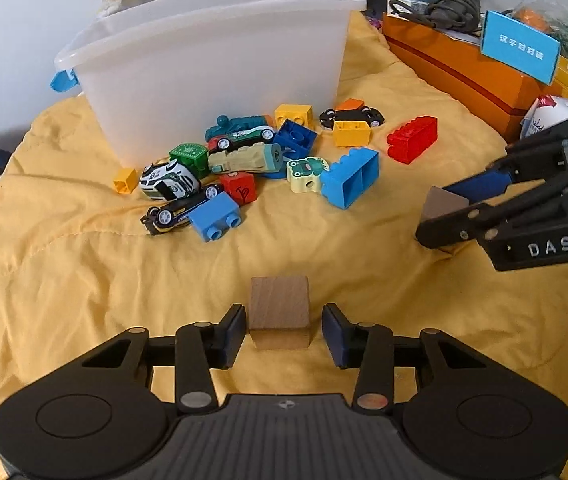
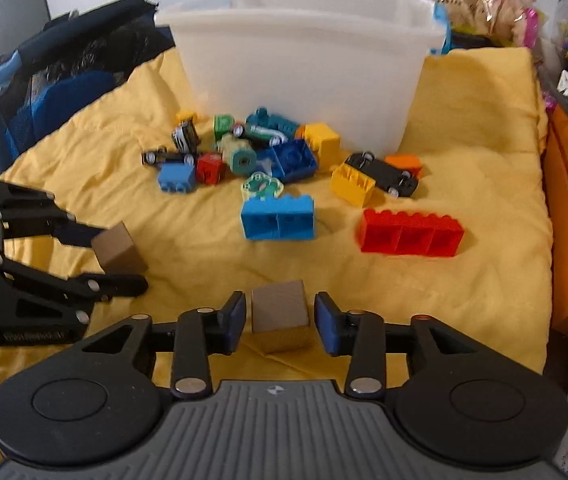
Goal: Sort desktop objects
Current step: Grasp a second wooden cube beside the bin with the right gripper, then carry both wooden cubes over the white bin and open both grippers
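Two wooden cubes lie on the yellow cloth (image 1: 84,280). One wooden cube (image 1: 280,310) sits between the open fingers of my left gripper (image 1: 282,334), with gaps on both sides; it also shows in the right wrist view (image 2: 118,248). The other wooden cube (image 2: 280,314) sits between the open fingers of my right gripper (image 2: 278,328), also untouched; in the left wrist view it (image 1: 441,204) shows between the right gripper's fingers (image 1: 443,236). A pile of toy cars and plastic bricks (image 1: 244,160) lies in front of a white plastic bin (image 1: 212,64).
A red brick (image 2: 409,232), a blue brick (image 2: 278,218) and a yellow brick (image 2: 351,184) lie apart from the pile. An orange box (image 1: 463,68) borders the cloth on the right. Dark bags (image 2: 64,76) lie on the left. Clutter stands behind the bin.
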